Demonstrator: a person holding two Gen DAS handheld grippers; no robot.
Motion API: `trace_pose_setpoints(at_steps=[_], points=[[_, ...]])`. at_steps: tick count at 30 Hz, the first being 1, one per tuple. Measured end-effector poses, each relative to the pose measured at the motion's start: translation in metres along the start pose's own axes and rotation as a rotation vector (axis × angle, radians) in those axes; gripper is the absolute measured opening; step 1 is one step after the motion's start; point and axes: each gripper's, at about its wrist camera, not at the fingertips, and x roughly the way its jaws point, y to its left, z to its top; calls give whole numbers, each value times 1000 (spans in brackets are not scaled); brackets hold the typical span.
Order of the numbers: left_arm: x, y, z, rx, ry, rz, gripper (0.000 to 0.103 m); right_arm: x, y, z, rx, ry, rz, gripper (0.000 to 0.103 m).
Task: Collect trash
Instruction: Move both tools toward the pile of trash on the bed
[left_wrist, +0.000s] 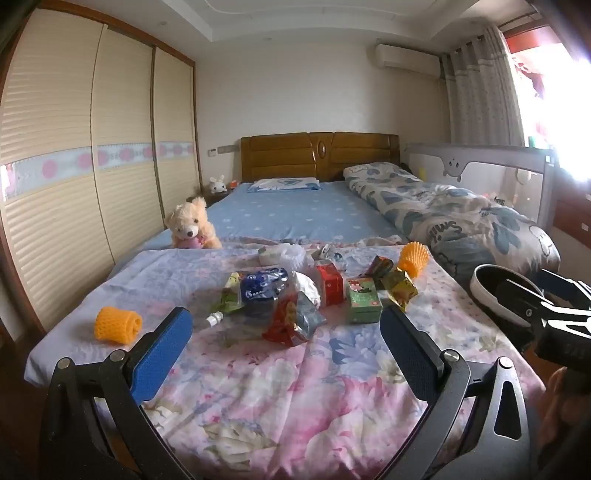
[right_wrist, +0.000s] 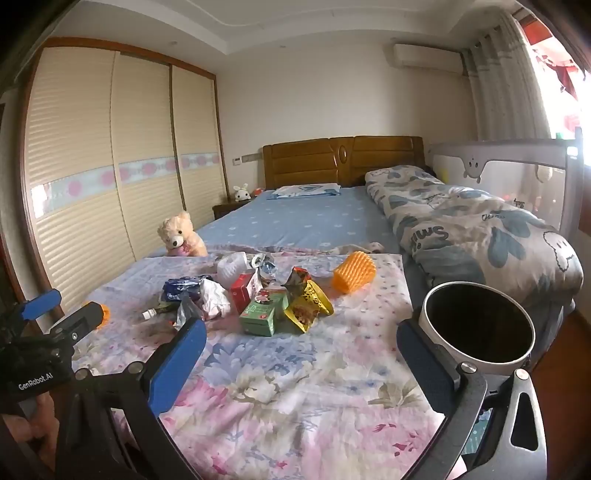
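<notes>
Both the left gripper and right gripper hover with fingers spread wide, holding nothing. The trash heap lies mid-bedspread, at twelve o'clock from each. Wrappers look light, crinkly, slippery: pinch a fold. The green carton seems stiffer: take its sides. The bin stands at three o'clock.

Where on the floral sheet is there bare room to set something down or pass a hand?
Free: the near strip between the gripper fingers and the red wrapper; the left side around the orange foam net; the right edge by the bin. Crowded: the middle, around the green box and blue packet.
</notes>
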Motion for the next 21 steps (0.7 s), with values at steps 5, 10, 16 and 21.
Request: trace_pose_setpoints(at_steps=[5,10,16,21], points=[[0,-1,-1,1,0,1,103,0,1,0,-2,-2,1,103],[0,-1,-1,0,1,0,103,0,-1,0,3,0,-4,103],[2,0,-5,0,3,0,103,2,1,-1,5,0,-2,103],[2,0,-6,0,7,-2,103,3,2,-1,6,-2,-1,103]])
